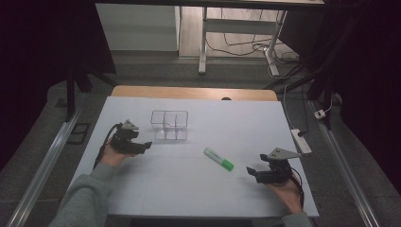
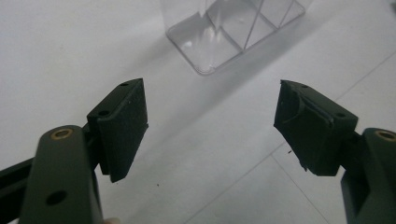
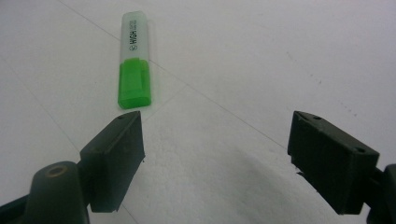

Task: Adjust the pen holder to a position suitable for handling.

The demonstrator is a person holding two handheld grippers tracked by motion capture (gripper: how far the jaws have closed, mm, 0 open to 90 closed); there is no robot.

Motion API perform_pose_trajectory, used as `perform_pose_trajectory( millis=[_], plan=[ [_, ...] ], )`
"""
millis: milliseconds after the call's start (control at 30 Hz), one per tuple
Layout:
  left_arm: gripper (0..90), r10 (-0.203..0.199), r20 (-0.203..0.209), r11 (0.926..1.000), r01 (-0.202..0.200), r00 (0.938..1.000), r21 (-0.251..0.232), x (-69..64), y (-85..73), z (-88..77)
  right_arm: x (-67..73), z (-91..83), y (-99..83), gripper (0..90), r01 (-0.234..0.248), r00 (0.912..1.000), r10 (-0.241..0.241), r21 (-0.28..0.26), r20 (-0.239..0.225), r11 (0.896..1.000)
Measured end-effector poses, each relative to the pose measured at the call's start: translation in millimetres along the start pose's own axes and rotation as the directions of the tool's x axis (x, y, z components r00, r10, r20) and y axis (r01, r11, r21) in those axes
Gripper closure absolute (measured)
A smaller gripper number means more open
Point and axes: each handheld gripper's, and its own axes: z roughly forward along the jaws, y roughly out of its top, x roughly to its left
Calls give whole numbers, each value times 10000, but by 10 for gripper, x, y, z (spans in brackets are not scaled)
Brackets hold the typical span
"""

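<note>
Both grippers spread wide, marker lying free between them.

The left gripper (image 1: 144, 145) sits near the table's (image 1: 198, 189) left edge, jaws released and holding nothing, pointed at the clear box (image 1: 169, 125) just ahead of it. The right gripper (image 1: 250, 171) rests low on the right, jaws also parted and bare. The marker (image 1: 219, 159) lies flat on the white top, green cap toward the right gripper, near it but apart.

Dim high view with dark corners; gripper views brighter, soft shadows, slightly blurred foreground.
</note>
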Motion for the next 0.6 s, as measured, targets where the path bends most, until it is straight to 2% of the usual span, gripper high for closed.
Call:
perform_pose_trajectory(
  millis=[100, 133, 333, 433, 600],
  plan=[
    [276, -56, -97, 10000, 56, 9999, 10, 43, 29, 20, 2, 2, 0, 187, 15, 10000, -15, -17, -30, 10000],
    [285, -212, -128, 9998, 212, 9997, -6, 79, 49, 43, 2, 2, 1, 186, 17, 10000, -17, -18, -24, 10000],
    [335, -315, -419, 9994, 321, 9986, 141, 161, 109, 137, 1, 2, 0, 186, 8, 10000, -9, -20, -42, 10000],
    [377, -193, -474, 9997, 198, 9987, 108, 172, 124, 163, 2, 7, -3, 186, 0, 10000, 0, -22, -63, 10000],
    [465, -262, -558, 9997, 260, 9981, -36, 203, 194, 225, 4, 11, -6, 186, 2, 10000, -2, -3, -79, 10000]
  ],
)
